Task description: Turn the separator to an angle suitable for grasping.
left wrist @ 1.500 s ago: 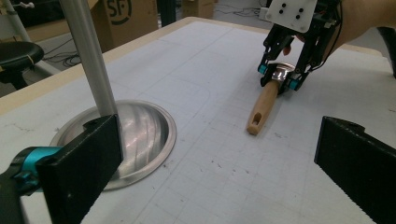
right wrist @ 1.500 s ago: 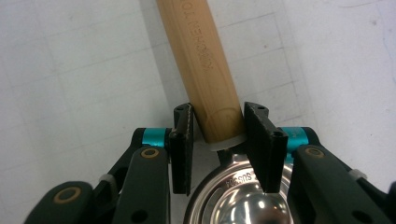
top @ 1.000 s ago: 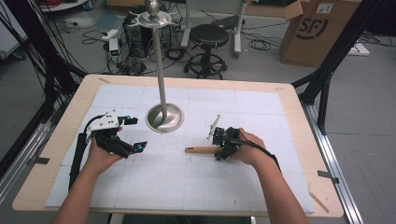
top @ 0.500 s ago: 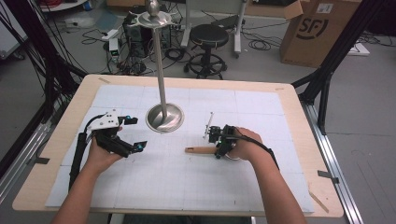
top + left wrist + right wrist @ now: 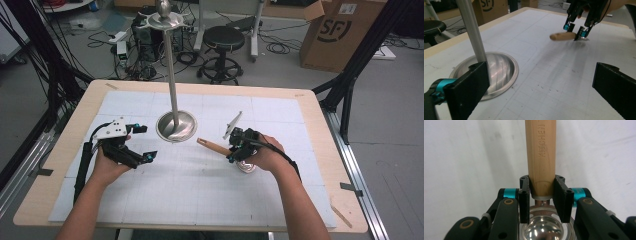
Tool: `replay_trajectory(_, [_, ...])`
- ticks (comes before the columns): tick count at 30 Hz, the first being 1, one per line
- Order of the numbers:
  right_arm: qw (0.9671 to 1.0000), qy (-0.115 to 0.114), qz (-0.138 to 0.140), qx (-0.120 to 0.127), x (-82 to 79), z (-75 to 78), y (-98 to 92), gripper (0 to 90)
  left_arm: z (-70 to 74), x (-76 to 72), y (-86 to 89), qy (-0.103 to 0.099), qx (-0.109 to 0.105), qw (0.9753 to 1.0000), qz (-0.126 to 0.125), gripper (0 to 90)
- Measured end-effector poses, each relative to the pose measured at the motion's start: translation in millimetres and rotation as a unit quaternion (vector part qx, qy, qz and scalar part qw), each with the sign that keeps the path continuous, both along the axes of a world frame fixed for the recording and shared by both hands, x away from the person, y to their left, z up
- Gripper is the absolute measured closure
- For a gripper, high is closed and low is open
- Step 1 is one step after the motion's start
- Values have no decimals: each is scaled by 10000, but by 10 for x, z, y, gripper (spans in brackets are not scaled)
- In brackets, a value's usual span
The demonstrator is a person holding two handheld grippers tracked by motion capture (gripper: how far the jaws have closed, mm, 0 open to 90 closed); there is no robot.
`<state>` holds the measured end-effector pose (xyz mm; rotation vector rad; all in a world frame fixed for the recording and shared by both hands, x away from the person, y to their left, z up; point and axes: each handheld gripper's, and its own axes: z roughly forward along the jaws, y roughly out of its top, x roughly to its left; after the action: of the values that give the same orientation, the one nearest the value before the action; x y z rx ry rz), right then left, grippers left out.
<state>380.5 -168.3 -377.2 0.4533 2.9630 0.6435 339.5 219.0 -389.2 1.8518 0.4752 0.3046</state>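
Ladle (image 5: 220, 148) clamped at handle base by right gripper (image 5: 541, 195), lifted just off the table (image 5: 200, 195), probably for hanging on stand (image 5: 175, 125); left gripper (image 5: 539, 87) agape, idle beside stand base.

Both grippers (image 5: 142, 142) (image 5: 234, 145) black with teal joints, brass-ringed screws; left carries a grey three-cornered plate, black cables trailing

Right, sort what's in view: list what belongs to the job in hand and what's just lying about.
In the job:
- wooden-handled ladle, clamped at the handle
- right gripper
- metal stand, possibly its hanging place
- left gripper, open, waiting

Lying about:
- stool
- cardboard box
- floor cables
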Motion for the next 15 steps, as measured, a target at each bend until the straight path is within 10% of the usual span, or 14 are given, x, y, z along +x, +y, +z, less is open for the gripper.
replay_trajectory(7, [9960, -292, -200, 817, -20, 233, -195, 689, 3, 2, -2, -13, -1, 10000, -18, 17])
replay_trajectory(15, [9784, -549, -325, 1968, -63, 468, -384, 689, 8, -10, -7, -14, -23, 10000, 3, 17])
